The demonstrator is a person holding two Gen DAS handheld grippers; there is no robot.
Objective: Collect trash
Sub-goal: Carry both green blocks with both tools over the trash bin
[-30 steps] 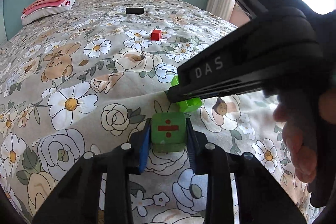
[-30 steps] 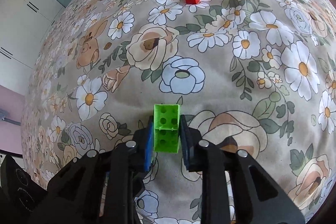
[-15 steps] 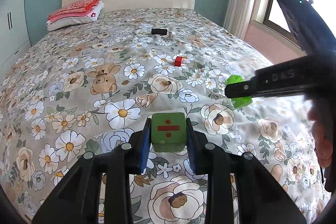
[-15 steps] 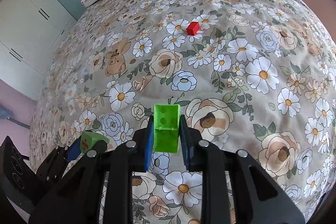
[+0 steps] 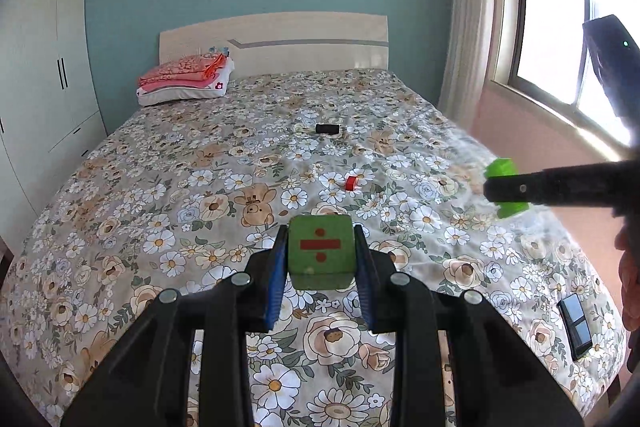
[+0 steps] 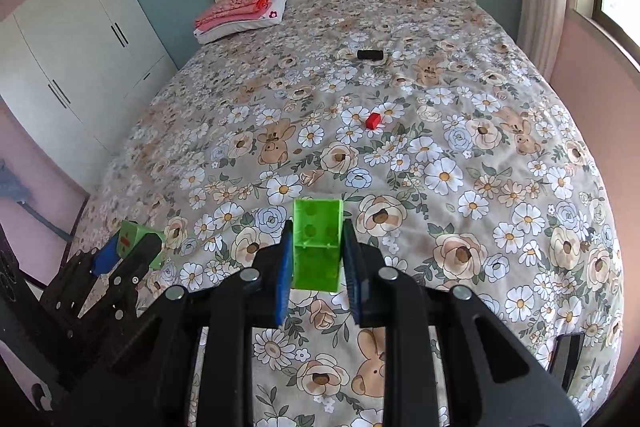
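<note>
My left gripper (image 5: 321,255) is shut on a green cube with a red division sign (image 5: 322,251) and holds it high above the floral bedspread. It also shows in the right wrist view (image 6: 134,241) at the lower left. My right gripper (image 6: 316,251) is shut on a bright green hollow block with holes (image 6: 317,243), also raised above the bed. That block shows in the left wrist view (image 5: 505,187) at the right. A small red block (image 6: 373,120) and a black object (image 6: 369,54) lie on the bed further back.
The bed (image 5: 160,187) has a cream headboard and a folded red and white pile (image 5: 186,79) at its head. A white wardrobe (image 5: 44,87) stands left, a window (image 5: 560,27) right. A dark phone (image 5: 575,325) lies near the bed's right front corner.
Both grippers have risen and drawn back from the bedspread, each carrying its green piece. The whole bed and room have come into view.
</note>
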